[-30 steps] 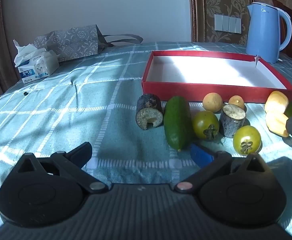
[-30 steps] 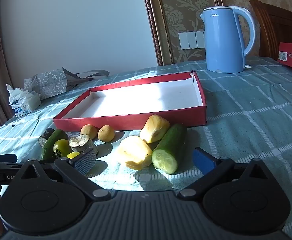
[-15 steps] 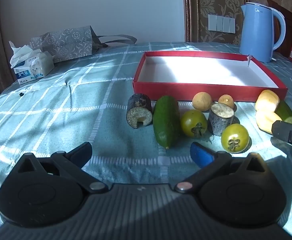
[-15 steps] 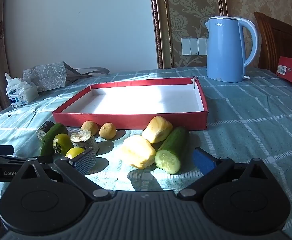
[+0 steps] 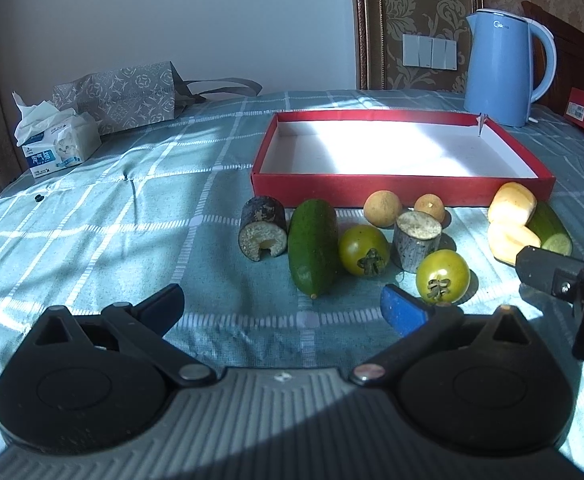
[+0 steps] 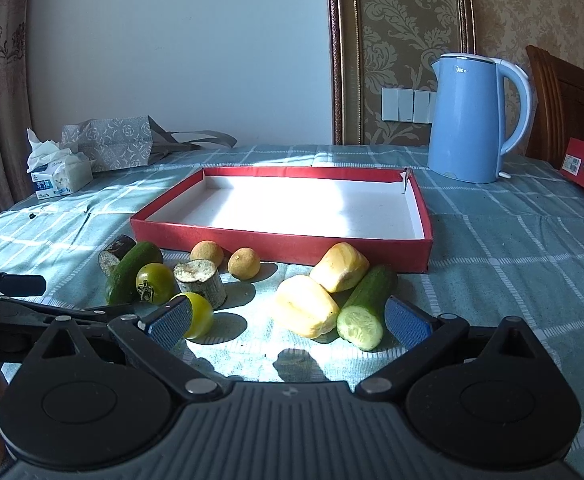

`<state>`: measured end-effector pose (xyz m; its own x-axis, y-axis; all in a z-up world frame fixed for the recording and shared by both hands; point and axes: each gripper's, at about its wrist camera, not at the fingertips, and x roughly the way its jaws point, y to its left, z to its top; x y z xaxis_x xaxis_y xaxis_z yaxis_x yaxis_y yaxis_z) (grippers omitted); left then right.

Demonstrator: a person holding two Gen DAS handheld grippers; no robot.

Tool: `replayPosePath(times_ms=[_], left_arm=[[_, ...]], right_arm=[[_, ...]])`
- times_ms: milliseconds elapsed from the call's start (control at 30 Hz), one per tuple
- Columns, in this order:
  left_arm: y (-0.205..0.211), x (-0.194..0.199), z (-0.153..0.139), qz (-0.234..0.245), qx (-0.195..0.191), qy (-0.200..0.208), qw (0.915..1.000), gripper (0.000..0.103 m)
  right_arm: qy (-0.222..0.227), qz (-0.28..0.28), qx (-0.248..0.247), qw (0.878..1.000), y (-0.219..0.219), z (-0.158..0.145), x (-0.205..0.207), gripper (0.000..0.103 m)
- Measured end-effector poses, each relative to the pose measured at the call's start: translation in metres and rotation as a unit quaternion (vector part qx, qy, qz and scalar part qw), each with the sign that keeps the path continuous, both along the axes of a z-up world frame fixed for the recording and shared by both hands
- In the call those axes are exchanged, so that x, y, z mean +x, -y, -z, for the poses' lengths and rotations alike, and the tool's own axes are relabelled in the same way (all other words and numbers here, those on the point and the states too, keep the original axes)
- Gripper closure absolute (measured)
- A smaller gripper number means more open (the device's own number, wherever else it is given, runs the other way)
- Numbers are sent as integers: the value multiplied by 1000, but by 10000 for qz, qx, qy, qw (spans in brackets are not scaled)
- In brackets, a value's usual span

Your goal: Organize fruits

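Both grippers hover low over the table, fingers spread wide and holding nothing. The right gripper (image 6: 288,322) faces two yellow chunks (image 6: 305,306) and a cut cucumber (image 6: 365,306), its cut end toward the camera, long axis running back toward the red tray (image 6: 276,242). The left gripper (image 5: 282,306) faces a whole cucumber (image 5: 312,252), pointing roughly at the tray, beside green tomatoes (image 5: 363,250); one possibly touches it.

Glossy plastic kettle (image 6: 469,116), woven tablecloth (image 6: 511,248)

"Midea" is printed near the top of the blue kettle (image 5: 499,68), far ahead and right of the left gripper. Chinese characters can be made out on the tissue pack (image 5: 56,148) far left, too small to be read.
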<state>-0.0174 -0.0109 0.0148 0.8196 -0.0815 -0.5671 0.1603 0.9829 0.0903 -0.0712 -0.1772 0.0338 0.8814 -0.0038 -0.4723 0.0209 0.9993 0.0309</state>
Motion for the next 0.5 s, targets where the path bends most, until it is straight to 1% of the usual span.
replayPosePath(times_ms=[167, 267, 500], left_arm=[[3, -2, -1, 44, 23, 6, 10000, 0], [4, -2, -1, 61, 16, 5, 10000, 0], [7, -1, 1, 113, 20, -35, 9999, 0]], right_arm=[[65, -33, -89, 9999, -3, -2, -3, 0], [82, -33, -43, 10000, -1, -3, -3, 0], [39, 19, -96, 9999, 0, 2, 1, 0]])
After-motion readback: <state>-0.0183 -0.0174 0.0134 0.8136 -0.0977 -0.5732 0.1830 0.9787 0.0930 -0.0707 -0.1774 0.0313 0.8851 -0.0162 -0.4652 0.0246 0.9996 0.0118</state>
